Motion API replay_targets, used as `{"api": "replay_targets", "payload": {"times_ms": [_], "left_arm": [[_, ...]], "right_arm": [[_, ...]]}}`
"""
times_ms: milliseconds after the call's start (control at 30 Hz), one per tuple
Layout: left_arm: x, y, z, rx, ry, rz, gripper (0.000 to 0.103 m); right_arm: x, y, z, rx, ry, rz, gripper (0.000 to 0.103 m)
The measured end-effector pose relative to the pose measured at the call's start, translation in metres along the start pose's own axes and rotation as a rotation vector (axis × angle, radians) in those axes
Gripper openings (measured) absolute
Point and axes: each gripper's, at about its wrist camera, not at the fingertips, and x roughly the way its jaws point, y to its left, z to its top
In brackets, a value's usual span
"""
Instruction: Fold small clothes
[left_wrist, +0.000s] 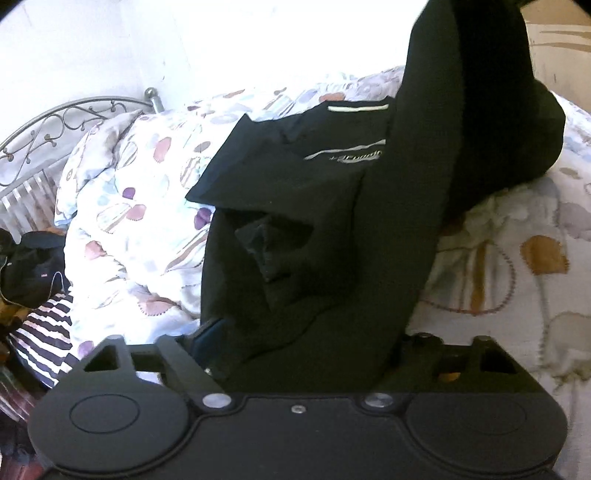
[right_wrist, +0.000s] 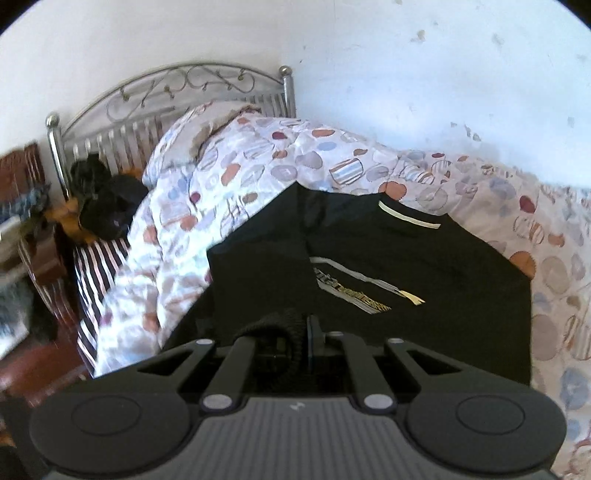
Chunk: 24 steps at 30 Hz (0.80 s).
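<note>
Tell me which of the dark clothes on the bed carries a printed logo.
The black shirt spread on the dotted quilt before both grippers has a logo and a pale collar stripe. The dark bundle beside the metal headboard shows none.

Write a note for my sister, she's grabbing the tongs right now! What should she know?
Left tongs: shut on the black shirt, fabric bunched between them and draped up to the right.
Right tongs: shut on the shirt's ribbed edge.
The shirt lies on the quilt, logo up, one side already folded over.
Left to do: finish the fold, flatten it, let go. More dark clothes wait by the headboard.
</note>
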Motion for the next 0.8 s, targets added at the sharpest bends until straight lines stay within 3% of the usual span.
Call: {"api": "replay_targets", "payload": {"times_ms": [67, 100, 167, 267, 533, 667, 800], "left_arm": [[0.003, 0.006, -0.001, -0.006, 0.012, -0.011, 0.056], [0.003, 0.012, -0.002, -0.011, 0.020, -0.006, 0.053], [0.002, 0.023, -0.002, -0.029, 0.013, -0.009, 0.029], [-0.003, 0.049, 0.003, -0.082, -0.020, -0.035, 0.014], [-0.017, 0.109, 0.042, -0.199, -0.121, -0.082, 0.007], [-0.052, 0.111, 0.052, -0.172, -0.235, -0.093, 0.007], [-0.087, 0.099, 0.046, -0.133, -0.300, -0.121, 0.006]], "right_arm": [[0.002, -0.002, 0.008, 0.014, -0.004, 0.001, 0.008], [0.003, -0.004, 0.011, 0.022, -0.004, 0.003, 0.008], [0.005, -0.006, 0.015, 0.033, -0.004, 0.006, 0.008], [0.006, -0.010, 0.017, 0.040, -0.003, 0.012, 0.008], [-0.018, -0.015, -0.009, 0.009, -0.027, 0.004, 0.008], [-0.059, -0.006, -0.047, -0.081, -0.096, -0.045, 0.008], [-0.104, 0.009, -0.092, -0.146, -0.141, -0.119, 0.008]]}}
